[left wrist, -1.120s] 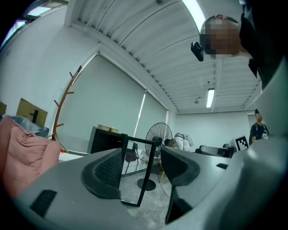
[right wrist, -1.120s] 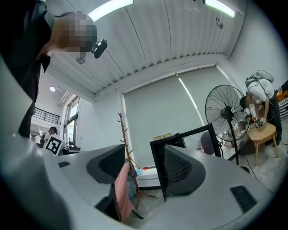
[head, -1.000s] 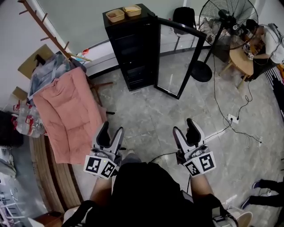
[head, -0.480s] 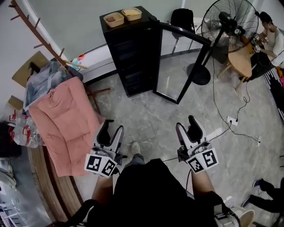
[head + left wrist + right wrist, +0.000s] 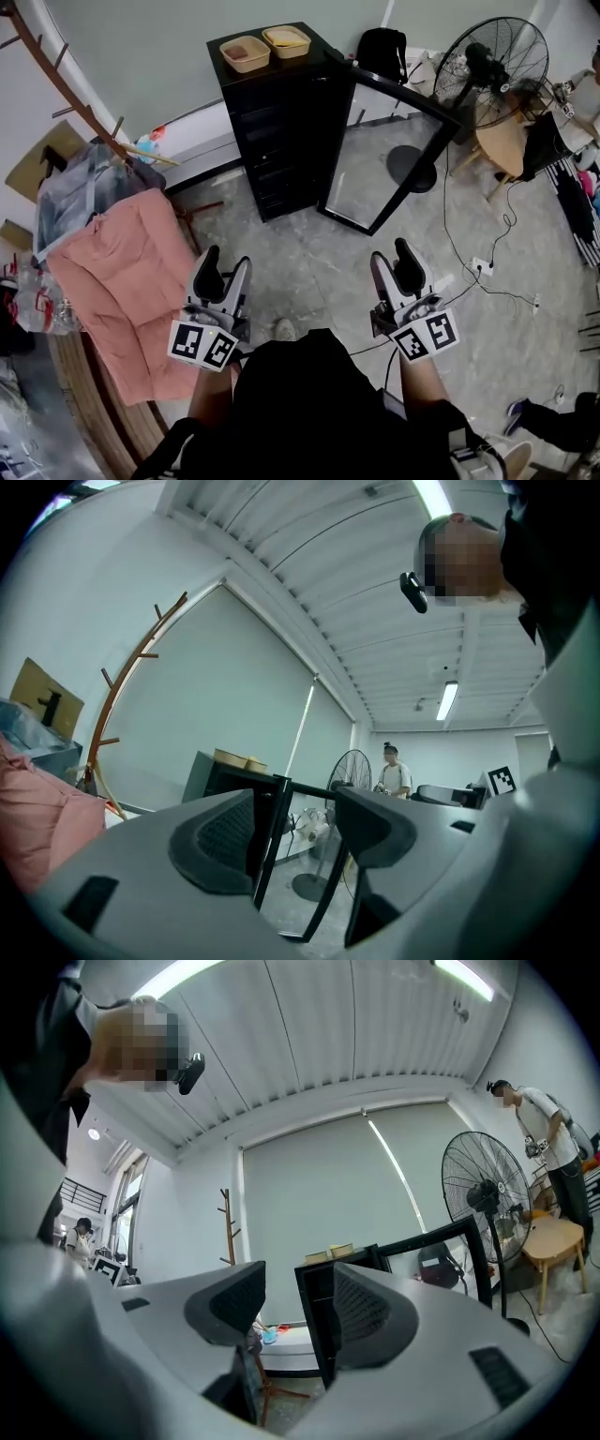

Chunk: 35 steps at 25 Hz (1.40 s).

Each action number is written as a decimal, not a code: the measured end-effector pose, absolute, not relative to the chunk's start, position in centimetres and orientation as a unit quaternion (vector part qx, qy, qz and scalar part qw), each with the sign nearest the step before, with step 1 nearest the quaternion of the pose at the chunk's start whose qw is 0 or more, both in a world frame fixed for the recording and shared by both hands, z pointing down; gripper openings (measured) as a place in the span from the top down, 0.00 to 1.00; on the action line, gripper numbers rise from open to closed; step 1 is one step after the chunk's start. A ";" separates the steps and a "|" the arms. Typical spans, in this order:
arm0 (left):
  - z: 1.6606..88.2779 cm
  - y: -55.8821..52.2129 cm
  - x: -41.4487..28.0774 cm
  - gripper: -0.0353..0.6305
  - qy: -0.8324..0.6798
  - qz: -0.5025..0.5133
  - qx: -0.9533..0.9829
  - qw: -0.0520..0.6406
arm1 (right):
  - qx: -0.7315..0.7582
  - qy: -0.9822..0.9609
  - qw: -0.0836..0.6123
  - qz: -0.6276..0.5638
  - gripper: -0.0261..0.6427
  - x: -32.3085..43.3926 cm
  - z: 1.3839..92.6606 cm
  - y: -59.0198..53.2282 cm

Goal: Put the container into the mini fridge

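Containers x2: atop mini fridge, door open. Fridge nearer than before, approach only, none picked. Left gripper agape, empty; right gripper empty, jaws just narrowed.

Mini fridge: black casing, glossy. Its door: clear glass, black frame. Containers on top of it: tan, matt, look plastic. Floor in front: grey marbled tile, polished. Left of fridge: pink quilted cloth, wooden coat rack. Right of fridge: wire-metal fan.
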<state>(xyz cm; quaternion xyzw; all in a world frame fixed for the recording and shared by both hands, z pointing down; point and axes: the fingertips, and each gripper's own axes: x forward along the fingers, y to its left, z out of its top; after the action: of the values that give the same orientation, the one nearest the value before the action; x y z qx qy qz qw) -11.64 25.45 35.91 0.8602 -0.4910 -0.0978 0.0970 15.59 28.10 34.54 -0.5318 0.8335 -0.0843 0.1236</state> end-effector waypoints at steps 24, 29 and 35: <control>37.2 14.9 -17.4 0.54 -0.507 -0.105 0.849 0.103 | -0.501 0.852 0.120 -0.088 0.64 9.1 35.7 14.3; 36.5 10.2 -16.8 0.54 -0.511 -0.105 0.848 0.097 | -0.483 0.861 0.133 -0.087 0.64 8.9 35.1 8.7; 35.9 4.8 -16.3 0.54 -0.517 -0.098 0.846 0.084 | -0.468 0.869 0.135 -0.082 0.64 9.1 34.7 2.6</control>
<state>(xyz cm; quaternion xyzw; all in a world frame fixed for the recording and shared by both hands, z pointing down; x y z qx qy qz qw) -16.27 4.79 35.93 0.8465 -0.5166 -0.0982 0.0839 9.11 2.57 34.70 -0.4681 0.8695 -0.0816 0.1351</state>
